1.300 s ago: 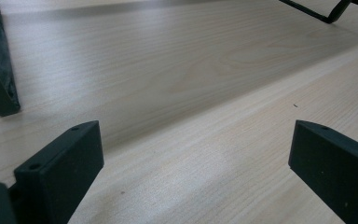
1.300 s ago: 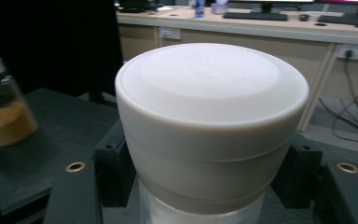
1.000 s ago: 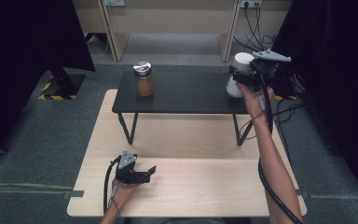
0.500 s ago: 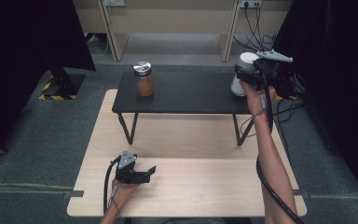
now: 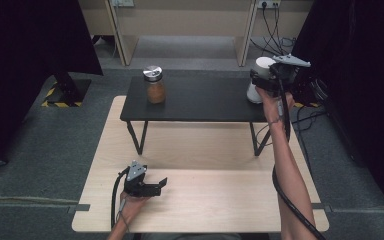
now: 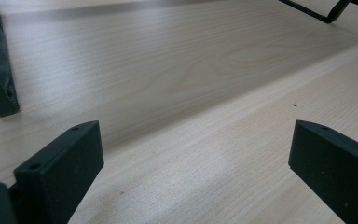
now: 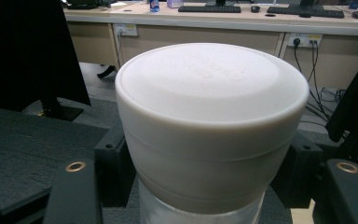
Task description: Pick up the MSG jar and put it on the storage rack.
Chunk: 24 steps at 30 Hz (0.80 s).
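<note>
Right tongs [image 7: 205,186] clamp the white-lidded jar [image 7: 212,121] up close; high view adds the brown jar [image 5: 155,86] on the black desk [image 5: 205,102], and left tongs [image 5: 152,189] gaping, empty.

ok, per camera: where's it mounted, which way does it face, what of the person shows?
High view: above the person's side, looking forward and down; both forearms, left gripper on the wooden table, right gripper at the black table.
Left gripper view: on the left gripper, low across the wood; open jaws.
Right gripper view: on the right gripper, facing desks; jaws clamp a white-lidded jar.
Shared: high and right gripper views both show that jar.
</note>
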Available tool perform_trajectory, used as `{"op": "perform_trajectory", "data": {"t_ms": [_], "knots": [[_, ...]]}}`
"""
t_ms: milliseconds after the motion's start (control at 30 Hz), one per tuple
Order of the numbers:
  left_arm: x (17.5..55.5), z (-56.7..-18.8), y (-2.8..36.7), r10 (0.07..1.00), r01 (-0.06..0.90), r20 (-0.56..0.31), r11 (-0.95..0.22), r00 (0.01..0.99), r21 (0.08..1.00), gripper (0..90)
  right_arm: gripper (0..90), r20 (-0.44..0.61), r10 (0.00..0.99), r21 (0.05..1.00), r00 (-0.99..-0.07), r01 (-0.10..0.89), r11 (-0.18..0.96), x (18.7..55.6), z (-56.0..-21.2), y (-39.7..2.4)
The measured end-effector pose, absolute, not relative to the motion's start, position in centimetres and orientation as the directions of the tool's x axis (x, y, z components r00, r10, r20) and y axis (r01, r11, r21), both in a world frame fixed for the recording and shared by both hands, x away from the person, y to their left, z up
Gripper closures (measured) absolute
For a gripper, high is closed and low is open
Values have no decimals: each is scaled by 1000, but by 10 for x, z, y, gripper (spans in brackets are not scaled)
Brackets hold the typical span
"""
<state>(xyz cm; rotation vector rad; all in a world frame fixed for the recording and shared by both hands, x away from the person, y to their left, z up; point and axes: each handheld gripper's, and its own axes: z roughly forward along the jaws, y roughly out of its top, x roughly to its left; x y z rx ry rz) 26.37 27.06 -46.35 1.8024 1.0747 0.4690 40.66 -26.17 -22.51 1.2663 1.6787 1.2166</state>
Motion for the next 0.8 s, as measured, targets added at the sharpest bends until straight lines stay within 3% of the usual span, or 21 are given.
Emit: {"op": "perform_trajectory", "data": {"t_ms": [133, 433, 800], "knots": [[263, -464, 270, 831, 463, -132, -163, 540, 871, 23, 340, -9, 959, 947, -284, 306, 100, 406, -224, -259], [263, -464, 270, 831, 463, -130, -164, 540, 871, 23, 3, 9, 937, 926, -350, 356, 124, 417, -217, -271], [263, -464, 269, 832, 464, -131, -163, 538, 871, 23, 3, 1, 920, 940, -391, 314, 132, 401, -222, -284]]}}
